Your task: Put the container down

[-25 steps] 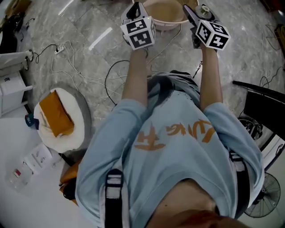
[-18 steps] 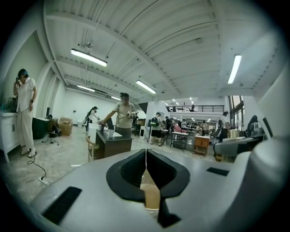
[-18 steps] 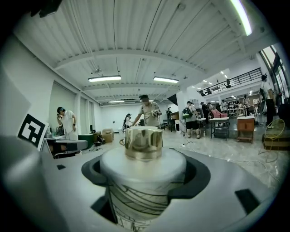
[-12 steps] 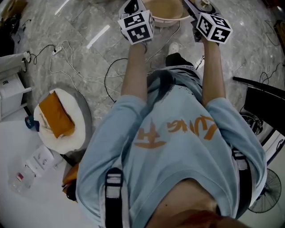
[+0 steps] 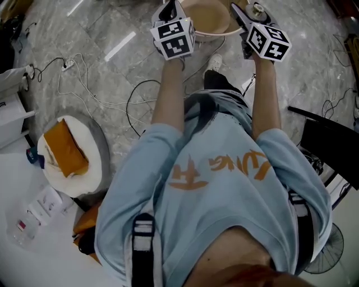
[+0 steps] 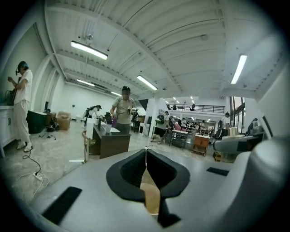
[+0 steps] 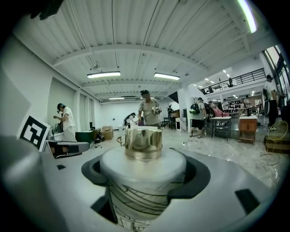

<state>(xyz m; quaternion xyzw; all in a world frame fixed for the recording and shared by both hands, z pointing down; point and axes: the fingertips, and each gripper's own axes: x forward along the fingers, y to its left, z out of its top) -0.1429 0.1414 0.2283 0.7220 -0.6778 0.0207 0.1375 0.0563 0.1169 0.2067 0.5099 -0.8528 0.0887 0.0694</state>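
Observation:
My right gripper (image 7: 143, 183) is shut on a white container (image 7: 141, 181) with black line print and a shiny gold cap (image 7: 143, 143), held upright between its jaws. In the head view that right gripper (image 5: 244, 15) is raised at the top, with the gold cap (image 5: 258, 9) just showing. My left gripper (image 6: 146, 179) is shut on a thin tan edge (image 6: 151, 199), which looks like the rim of the beige bowl (image 5: 208, 17). The bowl hangs between the right gripper and the left gripper (image 5: 168, 11), above the marble floor.
White and black cables (image 5: 95, 92) trail over the grey marble floor. A round white stool (image 5: 92, 168) with an orange pad stands at the left, a white table (image 5: 17, 185) beside it. A black chair (image 5: 331, 140) and a fan (image 5: 328, 252) are at the right. People stand far off.
Both grippers stay raised with the same hold. The person has stepped forward: a shoe now shows below the bowl, and the stool and cables have slid slightly left.

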